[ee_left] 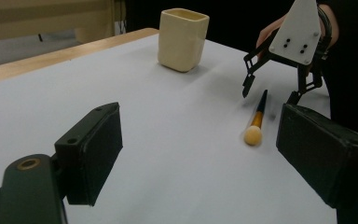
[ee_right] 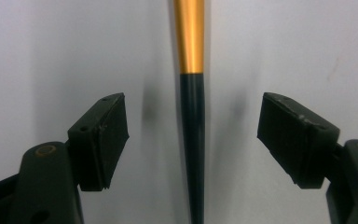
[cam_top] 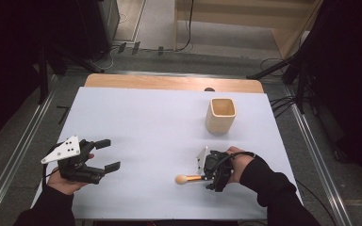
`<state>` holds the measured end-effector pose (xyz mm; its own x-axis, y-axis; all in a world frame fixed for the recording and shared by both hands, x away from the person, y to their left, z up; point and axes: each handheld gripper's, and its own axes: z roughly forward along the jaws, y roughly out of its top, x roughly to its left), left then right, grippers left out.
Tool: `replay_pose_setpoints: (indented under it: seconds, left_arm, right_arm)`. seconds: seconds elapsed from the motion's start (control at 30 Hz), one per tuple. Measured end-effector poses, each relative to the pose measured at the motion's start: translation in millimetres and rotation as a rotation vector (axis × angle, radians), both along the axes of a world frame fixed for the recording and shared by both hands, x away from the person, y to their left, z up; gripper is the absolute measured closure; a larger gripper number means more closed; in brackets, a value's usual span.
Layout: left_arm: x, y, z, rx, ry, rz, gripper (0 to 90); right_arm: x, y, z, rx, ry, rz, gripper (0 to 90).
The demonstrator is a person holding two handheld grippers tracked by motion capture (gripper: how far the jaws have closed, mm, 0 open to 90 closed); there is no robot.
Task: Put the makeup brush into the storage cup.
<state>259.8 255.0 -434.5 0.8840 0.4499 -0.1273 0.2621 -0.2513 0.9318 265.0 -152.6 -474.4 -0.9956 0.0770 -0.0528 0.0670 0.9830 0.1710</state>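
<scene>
High view: overhead, facing forward-down on white table (cam_top: 146,127); gripper views: low, close; all share gold-and-black, round-tipped brush (cam_top: 188,179)

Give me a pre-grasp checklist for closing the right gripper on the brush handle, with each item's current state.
1. Right gripper open: ok, jaws spread.
2. Slim makeup brush with black handle, gold ferrule and round tan head centred between the jaws: ok in the right gripper view.
3. Jaws level with the handle, low enough to pinch: cannot tell.
4. Brush lying flat on the white table cover, free of other things: ok.
5. Cream square-mouthed cup upright, apart from the brush: ok.
6. Left gripper open, away from the brush: ok.
</scene>
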Motion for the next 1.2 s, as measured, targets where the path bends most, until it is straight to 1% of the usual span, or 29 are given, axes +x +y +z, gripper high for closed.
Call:
replay_pose_setpoints:
  seconds: [0.1,0.17,0.23,0.3,0.33,0.37,0.43,0.53,0.6,0.63,0.67,0.73,0.77,0.83,0.87,0.9,0.97,1.03,1.1,1.2]
  left_arm:
    - [-0.2,-0.4,0.0,0.003,0.000,-0.001,15.2]
    - [-0.3,-0.5,0.0,0.000,0.000,-0.001,15.2]
    - [-0.1,-0.2,-0.1,0.000,0.000,-0.001,15.2]
    - [0.0,-0.2,-0.1,0.001,0.000,-0.002,15.2]
    - [-0.1,-0.4,-0.1,0.000,0.000,-0.001,15.2]
    - [-0.2,-0.5,0.0,0.002,0.001,-0.002,15.2]
    - [-0.2,-0.8,-0.2,0.002,0.000,-0.001,15.2]
    - [-0.3,-0.8,-0.2,0.002,0.001,-0.003,15.2]
    - [-0.2,-0.7,-0.1,0.002,0.001,-0.003,15.3]
    - [-0.2,-0.6,-0.1,0.003,0.002,-0.002,15.2]
    - [-0.1,-0.7,-0.2,0.002,0.002,-0.002,15.2]
    - [-0.2,-0.6,-0.1,0.003,0.002,-0.002,15.2]
    - [-0.3,-0.8,-0.2,0.002,0.002,-0.003,15.2]
    - [-0.5,-1.1,-0.2,0.003,0.003,-0.004,15.2]
    - [-0.5,-1.2,-0.2,0.003,0.003,-0.004,15.3]
    - [-0.4,-1.2,0.0,0.001,0.003,-0.003,15.3]
    - [-0.3,-1.2,0.0,0.001,0.004,-0.004,15.3]
    - [-0.3,-1.4,-0.2,0.003,0.006,-0.006,15.3]
    - [0.0,-1.7,-0.4,0.008,0.007,-0.007,15.3]
    - [0.0,-2.2,-0.5,0.011,0.016,-0.012,15.3]
  right_arm:
    - [0.7,-0.3,-2.8,-0.016,0.005,0.002,26.9]
    - [0.6,-0.3,-5.0,-0.015,0.005,0.001,28.2]
    - [0.6,-0.3,-7.0,-0.019,0.013,-0.011,28.5]
    - [2.4,-0.7,-9.2,-0.034,0.012,0.002,29.1]
    - [3.4,-0.5,-11.5,-0.029,0.011,0.003,29.4]
    - [3.3,-0.4,-11.8,-0.040,0.019,-0.005,29.5]
    - [5.1,-0.1,-12.2,-0.036,0.031,-0.009,30.0]
    - [6.6,-0.2,-11.4,-0.036,0.037,-0.024,33.7]
    - [6.5,0.4,-10.6,-0.044,0.035,-0.019,36.2]
    - [6.7,0.7,-10.3,-0.049,0.032,-0.008,37.6]
    - [6.6,1.4,-10.2,-0.044,0.031,0.003,40.4]
    - [6.4,2.4,-8.8,-0.055,0.036,0.010,47.1]
    - [6.3,3.0,-8.2,-0.060,0.037,0.001,49.5]
    - [6.7,3.8,-7.2,-0.064,0.033,0.007,58.1]
    - [6.6,4.1,-6.8,-0.063,0.039,0.006,60.8]
    - [6.6,4.5,-7.0,-0.060,0.041,-0.002,63.0]
    - [8.9,5.2,-6.3,-0.068,0.045,-0.018,69.2]
    - [11.2,6.2,-6.1,-0.071,0.053,-0.039,72.9]
    - [13.5,6.5,-6.1,-0.073,0.055,-0.024,75.7]
    - [14.3,6.4,-6.2,-0.070,0.061,-0.023,78.7]
